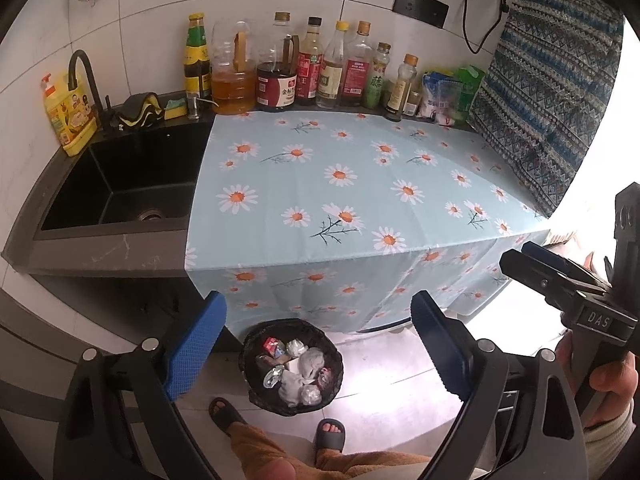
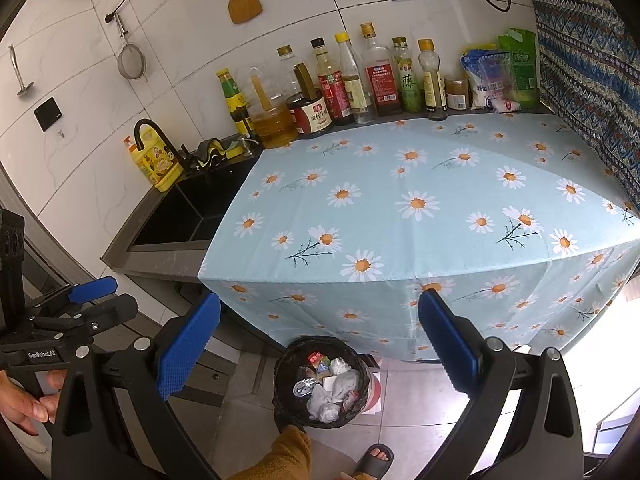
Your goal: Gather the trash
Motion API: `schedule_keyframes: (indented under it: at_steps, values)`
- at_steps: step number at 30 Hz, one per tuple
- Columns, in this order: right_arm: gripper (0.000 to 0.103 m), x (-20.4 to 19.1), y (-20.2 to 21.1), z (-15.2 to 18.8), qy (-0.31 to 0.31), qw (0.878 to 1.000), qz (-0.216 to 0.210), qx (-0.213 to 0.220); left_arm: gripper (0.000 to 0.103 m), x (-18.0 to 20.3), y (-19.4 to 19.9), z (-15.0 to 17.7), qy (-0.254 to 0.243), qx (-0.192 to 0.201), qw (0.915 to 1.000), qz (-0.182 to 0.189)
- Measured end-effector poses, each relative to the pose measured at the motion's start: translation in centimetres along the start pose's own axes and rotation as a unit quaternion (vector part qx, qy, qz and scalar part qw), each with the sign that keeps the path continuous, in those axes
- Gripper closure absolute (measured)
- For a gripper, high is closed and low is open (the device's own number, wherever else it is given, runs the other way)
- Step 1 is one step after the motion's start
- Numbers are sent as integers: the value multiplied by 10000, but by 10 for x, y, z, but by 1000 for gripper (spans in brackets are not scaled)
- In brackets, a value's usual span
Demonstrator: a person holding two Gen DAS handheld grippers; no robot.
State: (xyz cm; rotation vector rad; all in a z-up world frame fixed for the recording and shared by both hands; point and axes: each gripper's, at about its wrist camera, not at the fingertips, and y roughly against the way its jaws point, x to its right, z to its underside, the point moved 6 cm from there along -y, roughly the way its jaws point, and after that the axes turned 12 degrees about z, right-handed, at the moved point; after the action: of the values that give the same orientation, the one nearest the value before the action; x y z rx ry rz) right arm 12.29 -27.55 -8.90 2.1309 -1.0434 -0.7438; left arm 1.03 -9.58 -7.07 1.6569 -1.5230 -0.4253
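While both grippers hang above the floor, the left gripper (image 1: 320, 348) and right gripper (image 2: 320, 344) have their jaws spread with nothing between them. Below, the black trash bin (image 1: 291, 366) holds crumpled trash (image 1: 298, 380), just beside the daisy-cloth counter (image 1: 340, 184) and the person's sandalled feet (image 1: 329, 434).

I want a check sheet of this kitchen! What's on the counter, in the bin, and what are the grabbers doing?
Surface: daisy cloth covers the counter; no trash on it.
Job's things: bin on the floor holds wrappers and crumpled paper.
Clutter: bottles along the wall; soap by the sink.
Grippers: left gripper and right gripper open, empty.
Cables: black cord hangs on the wall.
Surroundings: hanging spatula, strainer, patterned curtain.
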Motion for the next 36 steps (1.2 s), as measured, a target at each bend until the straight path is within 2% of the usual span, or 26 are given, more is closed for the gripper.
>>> schedule_keyframes:
  at_steps: [11,14,17,21,24,26,31,33,36]
  values:
    - [5,4,-17,-6,35,10000,15,-90,7,-3,-5,-9,164,-10,9998,141]
    - [5,16,-38,-16,117,9998,138,-69,7,-5,-8,-9,229,-42,9997,95]
    - [5,44,-87,-45,320,9982,508,-42,7,-11,-10,-5,319,-120,9994,-18]
    - [5,89,-175,-97,691,9918,1064,-126,7,-31,-12,8,833,-272,9960,-156]
    - [5,116,-235,-123,792,9870,1364,-320,7,-44,-9,21,1011,-387,9930,-463]
    - [5,130,-266,-134,822,9837,1542,-419,7,-52,-8,29,1182,-439,9907,-521]
    - [5,145,-322,-145,1103,9773,1670,-702,7,-76,-9,47,1647,-488,9835,-561]
    - [4,148,-330,-151,1004,9837,1384,-558,7,-83,-15,55,1803,-581,9804,-539]
    - [4,153,-333,-153,978,9833,1426,-558,7,-89,-24,62,1955,-623,9779,-411]
